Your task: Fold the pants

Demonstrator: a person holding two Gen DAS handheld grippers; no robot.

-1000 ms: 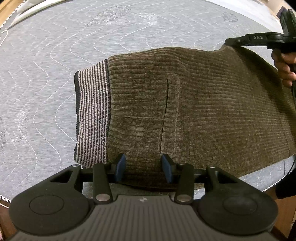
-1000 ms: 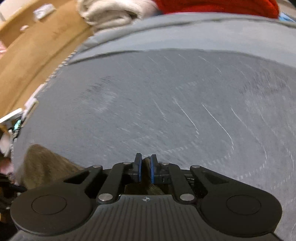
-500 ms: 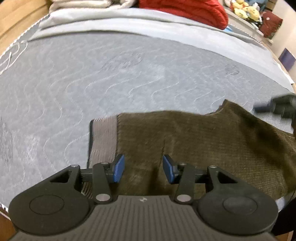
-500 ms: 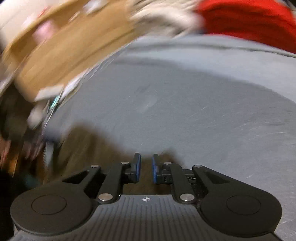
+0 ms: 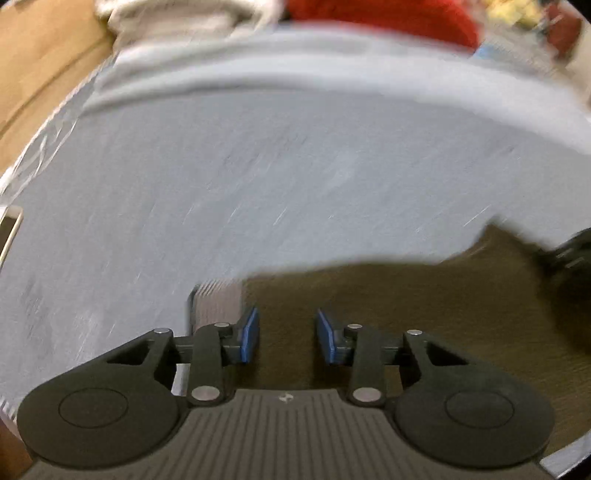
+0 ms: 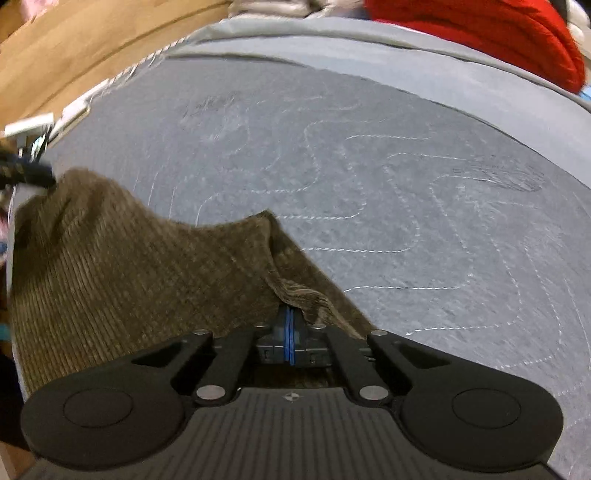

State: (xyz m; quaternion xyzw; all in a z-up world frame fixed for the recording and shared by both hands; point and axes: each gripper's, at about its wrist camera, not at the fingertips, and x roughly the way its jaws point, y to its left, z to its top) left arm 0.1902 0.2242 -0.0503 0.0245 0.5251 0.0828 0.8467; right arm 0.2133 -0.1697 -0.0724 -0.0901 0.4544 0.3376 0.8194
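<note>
Brown corduroy pants with a striped waistband lie on a grey quilted mattress. My left gripper hovers over the waistband end. Its jaws are closing, with the blue pads still apart and brown fabric showing in the gap below them. The view is blurred, so I cannot tell if the pads touch the cloth. My right gripper is shut on a bunched edge of the pants, and the cloth rises in a ridge toward its tips. A dark blur at the right edge of the left wrist view is the other gripper.
A red blanket and a pale cloth pile sit at the mattress's far end. Wooden floor runs along the left side. A small white object lies at the left mattress edge. Bare quilt stretches ahead of both grippers.
The left view has tipped up, so the pants sit lower in it, and its jaws have narrowed. The right jaws went from slightly apart to shut on the pants edge, pulling it up.
</note>
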